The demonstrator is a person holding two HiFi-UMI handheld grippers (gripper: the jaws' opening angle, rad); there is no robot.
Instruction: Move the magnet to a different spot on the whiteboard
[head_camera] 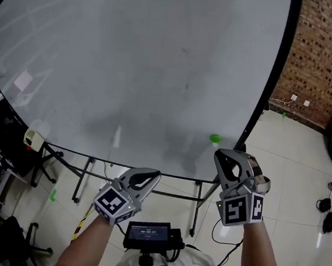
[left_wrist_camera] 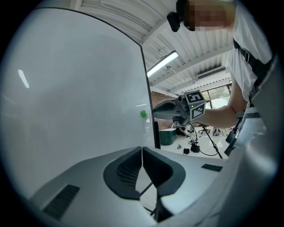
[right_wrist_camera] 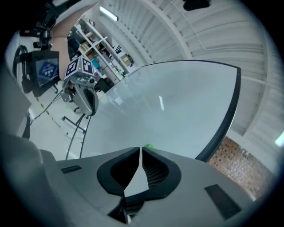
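Shows a small round green magnet (head_camera: 215, 139) stuck low on the large black-framed whiteboard (head_camera: 131, 67), near its right edge. Places the right gripper (right_wrist_camera: 141, 150) just below it, fingers barely parted and empty, and the left gripper (left_wrist_camera: 142, 150) further left, fingers together, empty. Seems the reach stage; calls next for opening wider, then closing on the magnet.

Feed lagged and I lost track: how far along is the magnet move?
Done: nothing I can confirm; the green magnet sits low on the whiteboard, ungripped. In hand: right gripper near it, jaws barely apart, empty. Remaining: grip it, reposition it.
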